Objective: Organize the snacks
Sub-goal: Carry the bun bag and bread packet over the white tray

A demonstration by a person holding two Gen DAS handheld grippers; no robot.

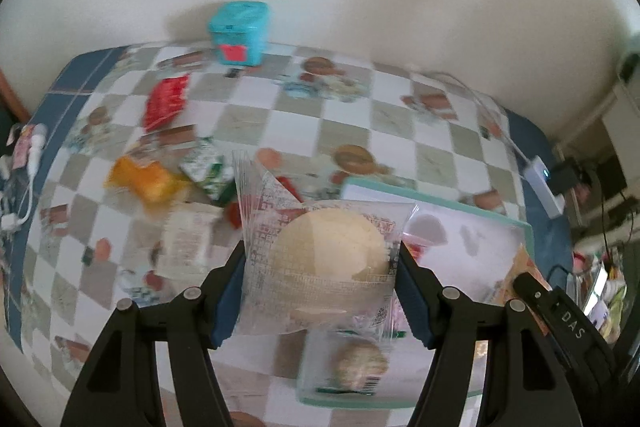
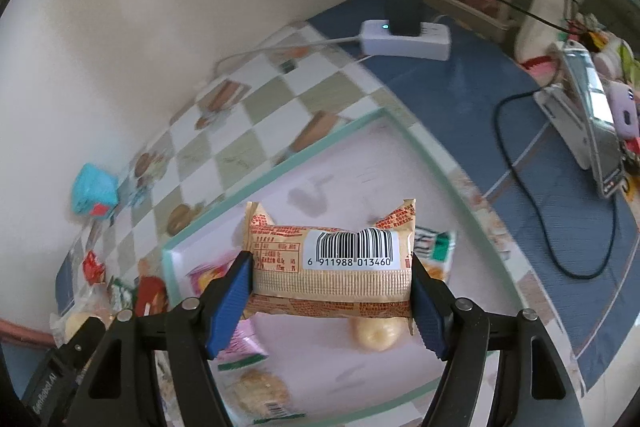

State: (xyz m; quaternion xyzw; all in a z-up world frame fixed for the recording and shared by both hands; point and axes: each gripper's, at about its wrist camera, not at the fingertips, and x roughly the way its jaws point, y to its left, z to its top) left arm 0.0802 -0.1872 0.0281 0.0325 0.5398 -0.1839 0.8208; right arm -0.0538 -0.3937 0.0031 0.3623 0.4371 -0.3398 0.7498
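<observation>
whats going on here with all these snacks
A person is sorting snacks with two handheld grippers. The left gripper grips a clear-wrapped round bun, the right gripper an orange snack pack, both over the white tray. Several snacks already lie in it; more remain on the checkered tablecloth.

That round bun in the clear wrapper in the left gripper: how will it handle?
The round bun looks soft, so it probably squashes under a hard squeeze. Its clear wrapper looks slick and loose; it may slip. Likely light for its size.
</observation>
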